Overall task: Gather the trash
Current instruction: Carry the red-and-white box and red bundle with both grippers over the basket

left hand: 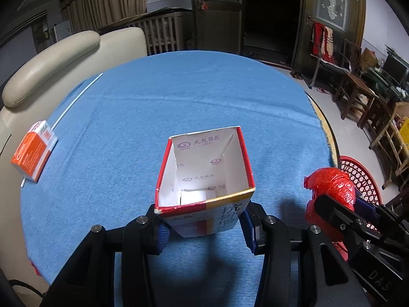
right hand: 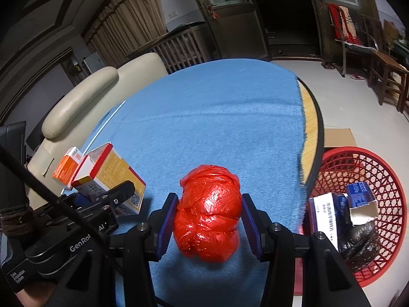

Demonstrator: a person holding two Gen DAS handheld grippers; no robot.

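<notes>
The lower end of the open carton (left hand: 204,179) is hidden behind the left gripper (left hand: 204,227), whose jaws clamp its sides; the flaps are gone and the white printed inside shows. The right gripper (right hand: 208,220) holds a crumpled red plastic bag (right hand: 208,212), glossy and balled up, above the blue-clothed worktop (right hand: 217,117). The red basket (right hand: 370,166) beside the worktop is cut off; its contents, boxes and dark wrapping, are hard to make out. A small orange box (left hand: 33,151) lies at the worktop's left edge.
</notes>
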